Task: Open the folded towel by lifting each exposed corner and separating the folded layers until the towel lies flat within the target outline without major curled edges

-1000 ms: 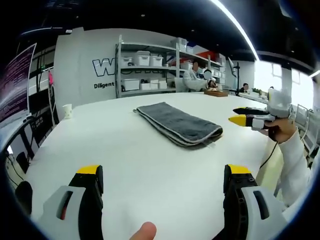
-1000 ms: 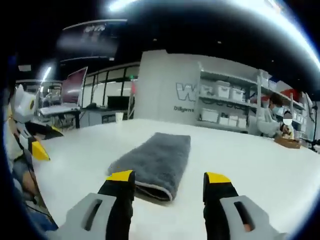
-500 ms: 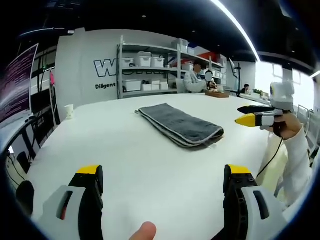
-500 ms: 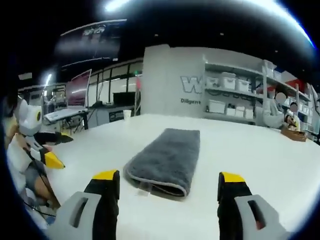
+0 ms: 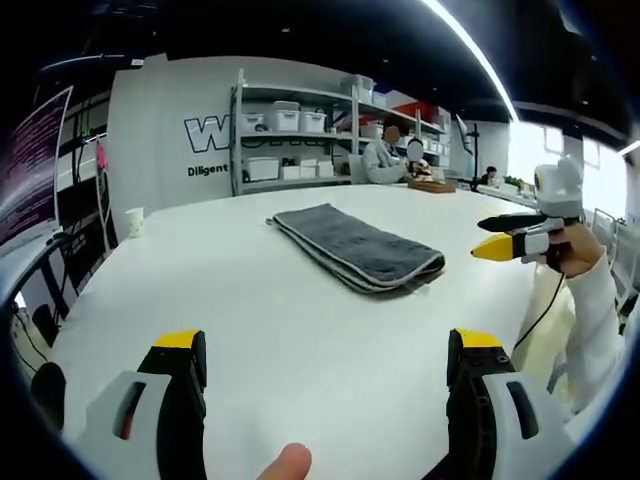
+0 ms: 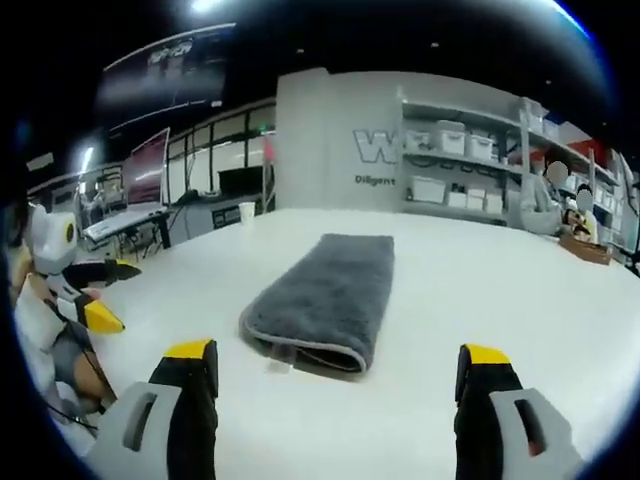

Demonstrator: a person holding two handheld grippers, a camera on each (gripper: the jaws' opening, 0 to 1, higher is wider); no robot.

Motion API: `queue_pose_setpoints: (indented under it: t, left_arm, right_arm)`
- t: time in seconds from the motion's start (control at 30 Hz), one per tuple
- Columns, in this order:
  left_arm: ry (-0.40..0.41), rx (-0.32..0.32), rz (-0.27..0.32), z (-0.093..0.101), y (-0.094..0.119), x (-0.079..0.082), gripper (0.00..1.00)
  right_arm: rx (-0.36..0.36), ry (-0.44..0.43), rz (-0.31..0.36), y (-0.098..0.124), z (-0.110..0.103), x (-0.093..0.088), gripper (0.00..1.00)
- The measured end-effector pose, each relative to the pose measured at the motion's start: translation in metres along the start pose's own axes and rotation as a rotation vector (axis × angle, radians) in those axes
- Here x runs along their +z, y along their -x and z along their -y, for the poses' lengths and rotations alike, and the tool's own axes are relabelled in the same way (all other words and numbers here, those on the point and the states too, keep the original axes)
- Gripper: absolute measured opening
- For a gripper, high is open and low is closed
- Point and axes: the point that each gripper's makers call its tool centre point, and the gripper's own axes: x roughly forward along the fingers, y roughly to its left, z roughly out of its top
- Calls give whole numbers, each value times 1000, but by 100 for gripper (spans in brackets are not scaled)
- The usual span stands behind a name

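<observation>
Between the yellow-tipped jaws of the left gripper [image 5: 325, 350] there is only bare desk [image 5: 250, 300]; jaws spread wide, holding nothing, hovering near the desk's close edge; a fingertip [image 5: 285, 462] of the person shows at the bottom of the left gripper view. In the right gripper view the right gripper [image 6: 340, 365] stands likewise wide and empty, its tips just short of the towel [image 6: 325, 290]; the nearest end of the towel lies in line with the gap between the jaws.

The towel [image 5: 355, 245] lies near the middle of the white desk, apart from both grippers; grey, plush pile, folded into a long narrow strip with a lighter stitched binding along the edge; stacked layers are visible at the rounded near end; a small pale tag [image 6: 278, 366] pokes out at the near left corner. No target outline can be made out on the desk.

Handling, judged: soft, light, limp; it will drape and sag when lifted, and the pile should grip well; a deep pinch risks taking several layers together. Best hold: a shallow pinch on the top layer at an exposed near corner, on the bound edge beside the tag.

Beyond the desk: shelving [image 5: 300, 130] with white bins, people seated far off.
</observation>
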Motion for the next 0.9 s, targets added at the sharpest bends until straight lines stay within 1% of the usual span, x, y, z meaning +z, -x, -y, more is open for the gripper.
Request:
queue_pose_setpoints:
  t: [0.13, 0.23, 0.3, 0.37, 0.43, 0.57, 0.6, 0.67, 0.73, 0.8, 0.83, 0.87, 0.9]
  left_arm:
    - [-11, 10, -18, 2, -2, -1, 100]
    - [-18, 5, -11, 6, -1, 1, 100]
    - [-20, 0, -9, 8, -2, 1, 100]
    - [-23, -2, -13, 9, -4, 0, 100]
    - [-22, -5, -19, 9, -6, -2, 100]
    - [-17, -8, -19, 7, -4, -3, 100]
    - [-16, -6, -16, 6, -3, -2, 100]
    - [-12, 2, -9, 2, -1, -2, 100]
    - [-8, 6, -7, 0, 1, -2, 100]
    - [-3, 12, -4, -4, 3, -2, 100]
    - [0, 14, -2, -5, 4, -2, 100]
    - [0, 14, -1, -5, 4, -2, 100]
    - [3, 16, 4, -7, 6, -1, 100]
  right_arm:
    - [11, -10, 3, 0, 2, 0, 99]
    - [8, -3, 7, 0, 3, 2, 99]
    - [19, 34, -5, -2, 0, 2, 99]
    - [43, 104, -19, -6, -6, 3, 99]
    - [71, 147, -32, -10, -12, 2, 99]
    - [101, 283, -61, -21, -18, 3, 99]
    - [98, 307, -64, -23, -19, 3, 99]
    - [92, 397, -69, -31, -23, 5, 99]
    - [99, 450, -58, -41, -30, 8, 99]
    - [127, 499, -47, -51, -40, 8, 99]
    - [129, 526, -54, -56, -42, 7, 99]
    - [129, 534, -57, -58, -42, 7, 99]
    - [124, 573, -74, -66, -44, 6, 99]
